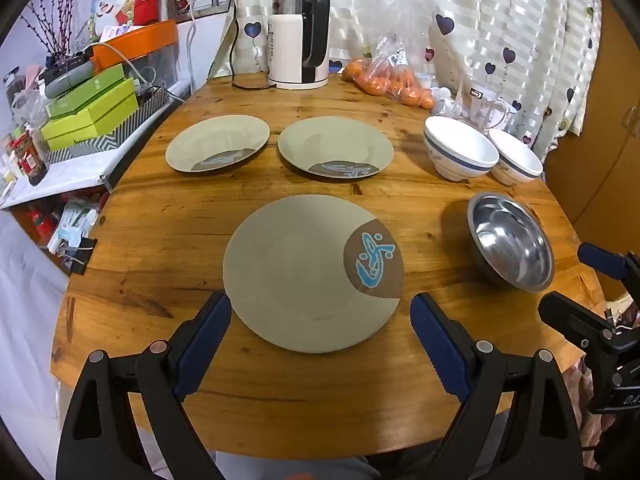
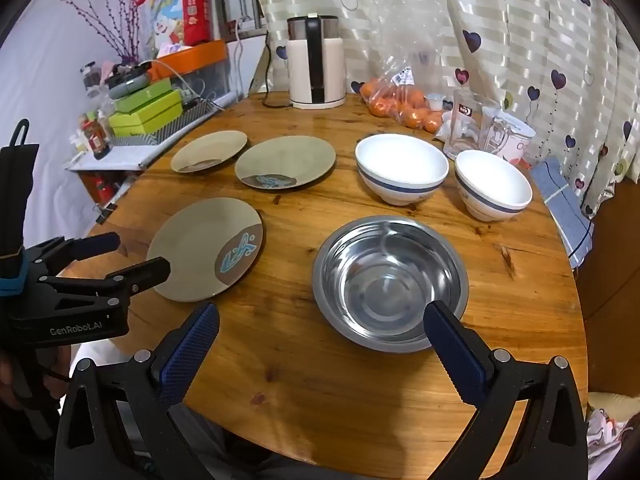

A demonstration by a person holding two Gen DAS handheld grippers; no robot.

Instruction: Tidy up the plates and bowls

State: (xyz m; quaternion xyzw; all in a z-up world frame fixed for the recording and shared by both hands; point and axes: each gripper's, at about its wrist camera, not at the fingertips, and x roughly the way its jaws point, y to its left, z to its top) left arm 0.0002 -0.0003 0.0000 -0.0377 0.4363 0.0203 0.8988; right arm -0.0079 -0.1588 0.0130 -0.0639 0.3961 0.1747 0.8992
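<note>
Three beige plates with a brown patch and blue fish lie on the round wooden table (image 1: 160, 240): a near plate (image 1: 296, 276) and two far plates (image 1: 218, 140) (image 1: 336, 144). My left gripper (image 1: 320, 308) hangs open over the near plate's front edge, holding nothing. A steel bowl (image 2: 388, 280) sits right of that plate, with two white blue-banded bowls (image 2: 400, 164) (image 2: 494, 184) behind it. My right gripper (image 2: 322, 312) is open near the steel bowl's front rim, with nothing between its fingers. Each gripper shows in the other view: left gripper (image 2: 138, 254), right gripper (image 1: 568, 280).
A white kettle (image 1: 300, 36), a bag of oranges (image 1: 396, 80) and a glass jug (image 1: 484, 108) stand along the table's back by the curtain. A cluttered shelf with green boxes (image 1: 88, 108) borders the table's left. Bare wood lies between the plates and the front edge.
</note>
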